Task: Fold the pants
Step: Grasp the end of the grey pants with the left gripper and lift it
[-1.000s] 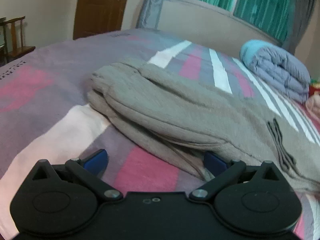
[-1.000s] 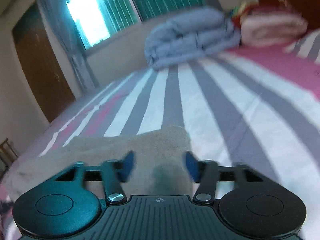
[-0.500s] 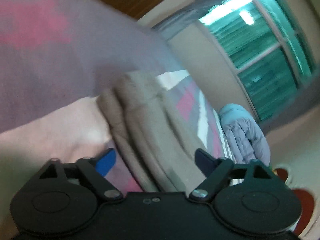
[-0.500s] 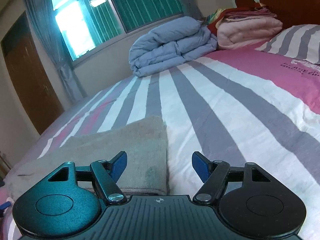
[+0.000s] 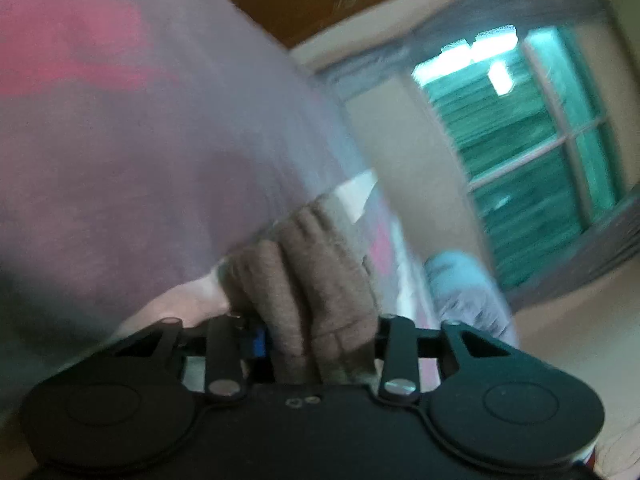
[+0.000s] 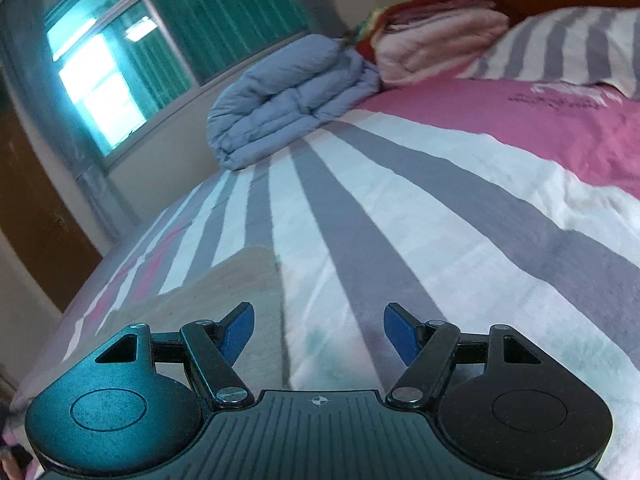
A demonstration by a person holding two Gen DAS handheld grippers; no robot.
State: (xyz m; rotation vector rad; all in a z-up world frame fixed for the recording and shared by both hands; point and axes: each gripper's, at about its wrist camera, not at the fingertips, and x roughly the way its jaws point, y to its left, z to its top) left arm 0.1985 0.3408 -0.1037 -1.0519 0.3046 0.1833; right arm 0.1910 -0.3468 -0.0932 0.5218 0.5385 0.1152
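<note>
Pants [image 5: 316, 300] bunched in closing left gripper [image 5: 320, 340]: risk of uneven layers slipping. Right gripper [image 6: 318, 330] released, beside hem.

I read the pants [image 5: 316, 280] as fuzzy matt fleece, my fingers [image 6: 240, 328] as smooth blue plastic, the bed [image 6: 400, 220] as striped woven cloth

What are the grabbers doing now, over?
Left gripper closing on bunched pants. Right gripper open, fingers empty, at pants edge. Nothing in the way.
</note>
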